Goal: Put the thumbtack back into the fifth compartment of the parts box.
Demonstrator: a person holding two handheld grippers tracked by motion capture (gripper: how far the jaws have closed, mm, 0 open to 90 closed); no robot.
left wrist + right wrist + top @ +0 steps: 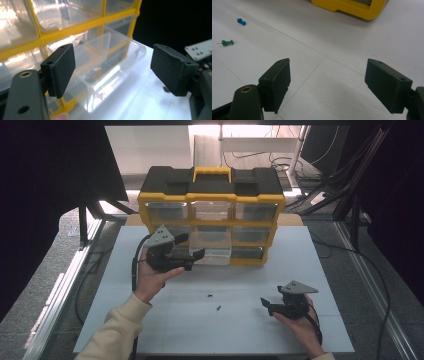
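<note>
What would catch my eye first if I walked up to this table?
Probably the yellow and black organizer at the back of the white table, with one clear drawer pulled out. The left gripper sits open just in front of that drawer. Nearer the person, two small push pins, one blue and one green, lie loose, with the open right gripper beside them.

Yellow-and-black organiser [210, 195] with clear drawer [212, 251] (see-through), blue pushpin [241, 21], green pushpin [227, 42], white table [240, 325]
</note>
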